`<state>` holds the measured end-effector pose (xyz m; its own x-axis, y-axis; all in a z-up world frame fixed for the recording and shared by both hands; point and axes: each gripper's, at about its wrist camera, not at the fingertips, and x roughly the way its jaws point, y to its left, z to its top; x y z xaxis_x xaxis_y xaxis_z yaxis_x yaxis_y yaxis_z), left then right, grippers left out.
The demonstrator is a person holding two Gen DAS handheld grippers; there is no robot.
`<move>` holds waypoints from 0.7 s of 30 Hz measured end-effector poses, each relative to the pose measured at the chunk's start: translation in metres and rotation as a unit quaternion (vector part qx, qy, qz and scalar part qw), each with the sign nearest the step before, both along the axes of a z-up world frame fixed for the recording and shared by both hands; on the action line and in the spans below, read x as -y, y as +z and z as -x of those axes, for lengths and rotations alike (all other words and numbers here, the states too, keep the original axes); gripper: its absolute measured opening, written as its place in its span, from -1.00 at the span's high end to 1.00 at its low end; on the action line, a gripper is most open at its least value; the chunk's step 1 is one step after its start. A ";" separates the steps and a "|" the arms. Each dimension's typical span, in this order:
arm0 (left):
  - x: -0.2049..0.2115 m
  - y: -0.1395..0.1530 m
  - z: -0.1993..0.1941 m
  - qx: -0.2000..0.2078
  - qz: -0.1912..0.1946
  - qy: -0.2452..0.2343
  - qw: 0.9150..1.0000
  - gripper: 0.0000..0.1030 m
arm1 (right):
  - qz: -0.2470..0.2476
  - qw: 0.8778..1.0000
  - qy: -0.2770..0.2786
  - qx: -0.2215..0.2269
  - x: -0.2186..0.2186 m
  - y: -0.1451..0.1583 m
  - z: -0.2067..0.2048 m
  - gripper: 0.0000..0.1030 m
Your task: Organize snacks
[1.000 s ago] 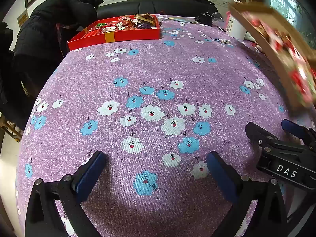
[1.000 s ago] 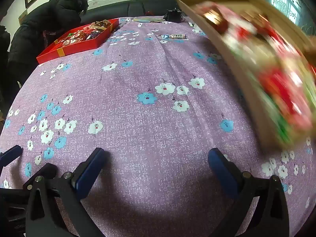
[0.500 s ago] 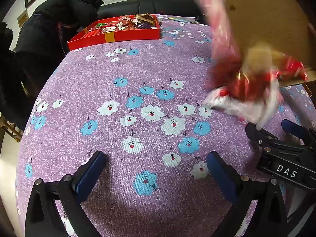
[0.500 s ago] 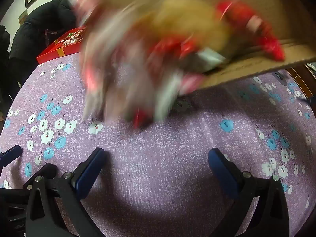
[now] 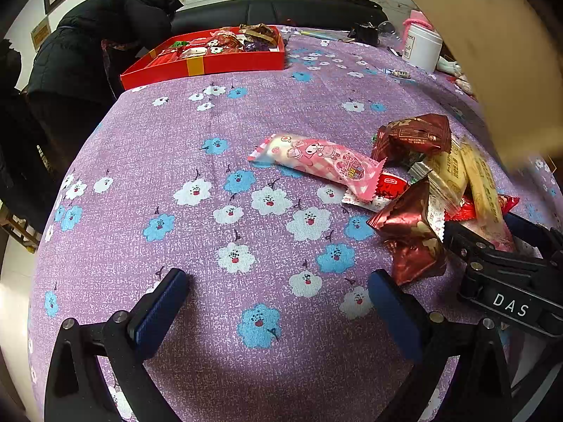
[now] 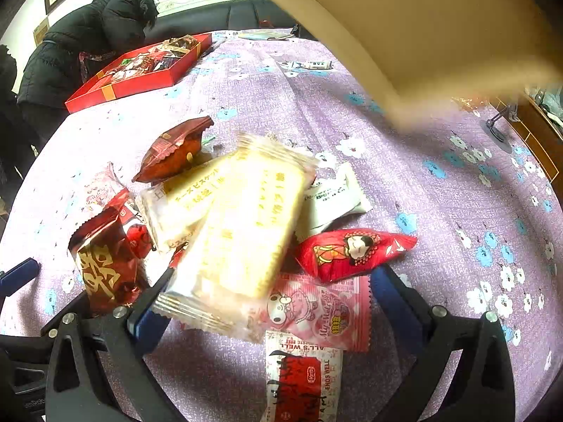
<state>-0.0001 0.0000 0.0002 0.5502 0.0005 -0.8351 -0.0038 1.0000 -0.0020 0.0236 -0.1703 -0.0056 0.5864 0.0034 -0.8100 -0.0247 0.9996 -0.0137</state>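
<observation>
Leaning over the far edge of the table (image 5: 147, 161) at about ten o'clock in the left wrist view, a person in a dark padded coat (image 5: 95, 38) is bending beside a red tray (image 5: 207, 59) that is holding assorted sweets. Nearer, at six o'clock, the left hand-held gripper (image 5: 278, 302) is hovering over the purple flowered cloth with its blue-padded jaws spread wide and nothing between them. Just past centre, a pink cartoon-printed snack packet (image 5: 316, 161) is lying on the cloth, its right end touching the pile of snacks (image 5: 432, 183) spilling across three o'clock: two dark red foil packets, pale yellow biscuit packs and small red wrappers. A white tub (image 5: 420, 47) is standing at one o'clock near the far edge. A blurred tan box (image 5: 485, 52) is filling the upper right corner above the heap. In the right wrist view, the right hand-held gripper (image 6: 267, 302) is sitting released at six o'clock, jaws wide apart, with the heap lying over and between its fingers: a dark red foil packet (image 6: 105, 260) with gold lettering at eight o'clock, a large yellow biscuit pack (image 6: 242, 232) in the centre, blurred, a pink cartoon packet (image 6: 316, 309) beneath it, and a red doll-printed wrapper (image 6: 352, 251) at four o'clock touching the right finger. A white packet (image 6: 330, 197) is lying just beyond.
</observation>
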 end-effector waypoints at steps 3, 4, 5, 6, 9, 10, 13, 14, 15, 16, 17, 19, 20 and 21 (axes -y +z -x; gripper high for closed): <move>0.000 0.000 0.000 0.000 0.000 0.000 1.000 -1.00 | 0.000 1.000 0.000 0.000 0.000 0.000 0.000 -1.00; 0.000 0.000 0.000 0.000 0.000 0.000 1.000 -1.00 | 0.000 1.000 0.000 0.000 -0.003 -0.003 0.001 -1.00; 0.000 0.000 0.000 0.000 0.000 0.000 1.000 -1.00 | 0.000 1.000 0.000 0.000 -0.003 -0.002 0.001 -1.00; 0.000 0.000 0.000 0.000 0.000 0.000 1.000 -1.00 | 0.000 1.000 0.000 0.000 -0.003 -0.002 0.001 -1.00; 0.000 0.000 0.000 0.000 0.000 0.000 1.000 -1.00 | 0.000 1.000 0.000 0.000 -0.002 -0.002 0.001 -1.00; 0.000 0.000 0.000 0.000 0.000 0.000 1.000 -1.00 | 0.000 1.000 0.000 0.000 -0.001 -0.001 0.000 -1.00; 0.000 0.000 0.000 0.000 0.000 0.000 1.000 -1.00 | 0.000 1.000 0.000 0.000 0.000 0.000 0.000 -1.00; 0.000 0.000 0.000 0.000 0.000 0.000 1.000 -1.00 | 0.000 1.000 0.000 0.000 0.000 0.000 0.000 -1.00; 0.000 0.000 0.000 0.000 0.000 0.000 1.000 -1.00 | 0.000 1.000 0.000 0.000 0.000 0.000 0.000 -1.00; 0.000 0.000 0.000 0.000 0.000 0.000 1.000 -1.00 | 0.000 1.000 0.000 0.000 0.000 0.000 0.000 -1.00; 0.000 0.000 0.000 0.000 0.000 0.000 1.000 -1.00 | 0.000 1.000 0.000 0.000 0.000 -0.001 0.000 -1.00; 0.000 0.000 0.000 0.000 0.000 0.000 1.000 -1.00 | 0.000 1.000 0.000 0.000 0.000 0.000 0.000 -1.00; 0.000 0.000 0.000 0.000 0.000 0.000 1.000 -1.00 | 0.000 1.000 0.000 0.000 0.000 -0.001 0.000 -1.00; 0.000 0.000 0.000 0.000 0.000 0.000 1.000 -1.00 | 0.000 1.000 0.000 0.000 0.000 -0.001 0.000 -1.00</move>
<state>-0.0001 0.0000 0.0001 0.5500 0.0005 -0.8352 -0.0039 1.0000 -0.0019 0.0234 -0.1702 -0.0063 0.5862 0.0032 -0.8102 -0.0248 0.9996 -0.0139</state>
